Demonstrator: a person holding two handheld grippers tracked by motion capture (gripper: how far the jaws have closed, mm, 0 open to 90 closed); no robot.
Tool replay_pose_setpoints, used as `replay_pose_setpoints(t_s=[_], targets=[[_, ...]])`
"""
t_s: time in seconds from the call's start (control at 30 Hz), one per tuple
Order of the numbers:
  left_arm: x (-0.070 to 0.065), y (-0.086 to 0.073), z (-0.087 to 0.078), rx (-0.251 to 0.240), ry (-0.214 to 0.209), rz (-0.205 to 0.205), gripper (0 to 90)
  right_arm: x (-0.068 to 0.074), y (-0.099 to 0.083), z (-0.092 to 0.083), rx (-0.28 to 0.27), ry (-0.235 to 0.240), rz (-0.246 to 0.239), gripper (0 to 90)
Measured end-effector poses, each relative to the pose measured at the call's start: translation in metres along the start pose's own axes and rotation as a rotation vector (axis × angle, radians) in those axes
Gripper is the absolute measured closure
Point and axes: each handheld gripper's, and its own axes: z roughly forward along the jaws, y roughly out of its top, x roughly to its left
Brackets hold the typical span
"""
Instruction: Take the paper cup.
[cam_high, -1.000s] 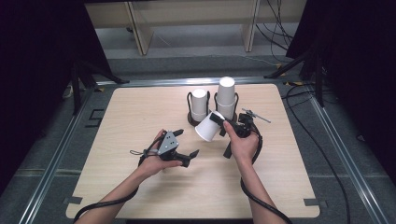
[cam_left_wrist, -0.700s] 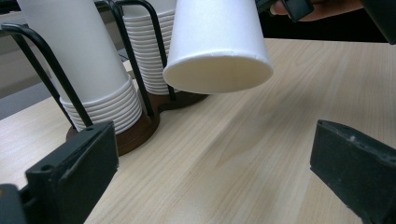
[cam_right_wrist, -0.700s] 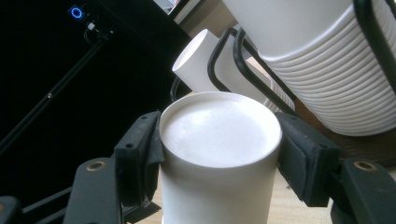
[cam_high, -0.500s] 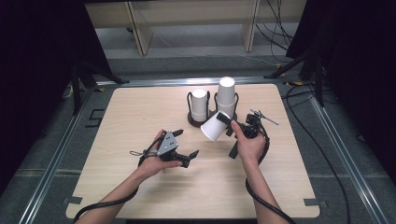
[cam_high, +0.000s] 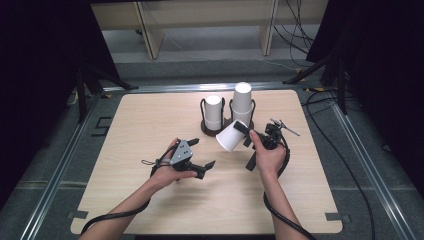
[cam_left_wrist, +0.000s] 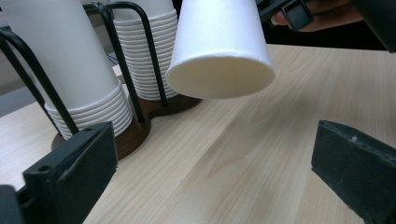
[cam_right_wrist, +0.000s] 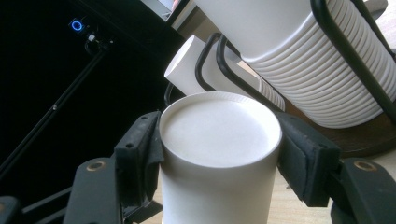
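- High view: the right gripper (cam_high: 243, 134) holds a single white paper cup (cam_high: 230, 136) tilted on its side, mouth toward the person, just in front of the wire cup holder (cam_high: 226, 129) with its two inverted cup stacks. The cup hangs close to the nearer stack; a careless swing could knock that stack or tip the holder on the wooden table (cam_high: 150, 115). The left gripper (cam_high: 200, 167) rests low on the table, well apart from the cup.
- Left gripper view: its jaws stand wide apart with nothing between them. The paper cup (cam_left_wrist: 219, 51) hovers above the table, open rim facing the camera. If this gripper pinches the thin rim hard, I judge the wall could crease.
- Right gripper view: the jaws are clamped on the paper cup (cam_right_wrist: 219, 154) near its closed base. The taper could let it slip; more squeeze could crush it.
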Motion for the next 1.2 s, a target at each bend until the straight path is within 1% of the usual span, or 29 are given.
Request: replay_pose_setpoints(t_s=[0.03, 0.07, 0.13, 0.17, 0.2, 0.3, 0.33, 0.37, 0.43, 0.47, 0.5, 0.53, 0.57, 0.6, 0.63, 0.67, 0.7, 0.73, 0.8, 0.87, 0.9, 0.93, 0.97, 1.0, 1.03, 1.07, 1.1, 1.13, 1.2], targets=[[0.001, 0.000, 0.003, -0.009, -0.003, -0.017, 0.2, 0.002, 0.000, 0.000, 0.010, -0.004, 0.021, 35.6], [0.002, 0.000, 0.005, -0.012, -0.004, -0.025, 0.5, 0.001, -0.001, 0.000, 0.005, 0.015, 0.019, 35.6], [0.004, 0.000, 0.009, -0.014, -0.026, -0.052, 1.7, 0.002, -0.001, -0.001, 0.011, 0.011, 0.025, 35.6], [0.004, 0.000, 0.012, -0.023, -0.036, -0.066, 3.1, 0.003, -0.001, -0.001, 0.012, -0.017, 0.027, 35.6], [0.004, 0.000, 0.014, -0.024, -0.033, -0.079, 4.8, 0.001, 0.000, -0.001, 0.008, -0.016, 0.004, 35.6], [0.003, 0.001, 0.019, -0.034, -0.033, -0.086, 5.8, 0.001, 0.001, -0.002, 0.007, -0.009, 0.007, 35.6], [0.003, 0.002, 0.020, -0.031, -0.034, -0.083, 5.3, 0.002, 0.000, -0.002, 0.009, 0.014, 0.039, 35.6], [0.002, 0.003, 0.023, -0.045, -0.037, -0.082, 5.3, 0.002, 0.000, -0.003, 0.009, 0.009, 0.036, 35.6], [0.000, 0.006, 0.025, -0.043, -0.034, -0.066, 4.1, 0.001, 0.000, -0.003, 0.006, 0.006, 0.035, 35.6], [-0.001, 0.007, 0.027, -0.049, -0.038, -0.067, 3.3, 0.000, 0.001, -0.002, -0.002, -0.004, 0.010, 35.6], [-0.002, 0.009, 0.028, -0.047, -0.039, -0.063, 2.4, -0.001, 0.001, -0.002, -0.002, 0.003, 0.015, 35.6], [-0.004, 0.010, 0.031, -0.062, -0.041, -0.063, 1.1, 0.000, 0.001, -0.003, 0.002, -0.018, 0.014, 35.6], [-0.004, 0.012, 0.032, -0.060, -0.043, -0.066, 0.1, 0.000, 0.000, -0.002, 0.003, -0.013, 0.024, 35.6], [-0.005, 0.013, 0.034, -0.057, -0.040, -0.067, 0.0, 0.002, 0.000, -0.002, 0.008, 0.011, 0.058, 35.6], [-0.005, 0.013, 0.036, -0.069, -0.040, -0.072, 0.0, 0.002, 0.000, -0.002, 0.008, -0.004, 0.044, 35.6], [-0.005, 0.014, 0.037, -0.056, -0.033, -0.072, 0.0, 0.001, 0.000, -0.002, 0.005, -0.008, 0.022, 35.6], [-0.005, 0.013, 0.039, -0.067, -0.035, -0.077, 0.0, 0.000, -0.001, -0.002, 0.002, 0.005, 0.016, 35.6], [-0.005, 0.013, 0.041, -0.065, -0.037, -0.080, 0.0, 0.001, -0.001, -0.003, 0.005, -0.004, 0.021, 35.6], [-0.006, 0.013, 0.043, -0.062, -0.034, -0.079, 0.0, -0.001, -0.001, -0.003, -0.001, 0.008, 0.011, 35.6], [-0.005, 0.013, 0.045, -0.054, -0.034, -0.081, 0.0, 0.002, -0.001, -0.004, 0.009, 0.015, 0.060, 35.6], [-0.005, 0.013, 0.046, -0.065, -0.036, -0.085, 0.0, -0.001, 0.000, -0.004, 0.000, -0.002, 0.019, 35.6], [-0.005, 0.013, 0.047, -0.058, -0.036, -0.085, 0.0, 0.000, 0.000, -0.005, 0.000, -0.012, 0.027, 35.6], [-0.005, 0.013, 0.048, -0.058, -0.038, -0.086, 0.0, 0.001, 0.000, -0.005, 0.001, -0.008, 0.052, 35.6], [-0.004, 0.013, 0.050, -0.077, -0.052, -0.097, 0.0, 0.000, 0.000, -0.005, 0.003, 0.008, 0.052, 35.6], [-0.004, 0.014, 0.050, -0.066, -0.049, -0.107, 0.0, 0.001, 0.000, -0.005, 0.004, 0.004, 0.058, 35.6], [-0.004, 0.014, 0.051, -0.074, -0.053, -0.122, 0.0, 0.001, 0.000, -0.006, 0.003, 0.006, 0.058, 35.6], [-0.004, 0.014, 0.051, -0.078, -0.053, -0.126, 0.0, -0.001, 0.000, -0.006, -0.001, 0.002, 0.036, 35.6], [-0.005, 0.014, 0.052, -0.077, -0.052, -0.121, 0.0, 0.000, 0.000, -0.006, -0.001, -0.011, 0.038, 35.6], [-0.005, 0.014, 0.053, -0.077, -0.054, -0.114, 0.0, 0.000, 0.000, -0.006, -0.004, -0.010, 0.043, 35.6]])
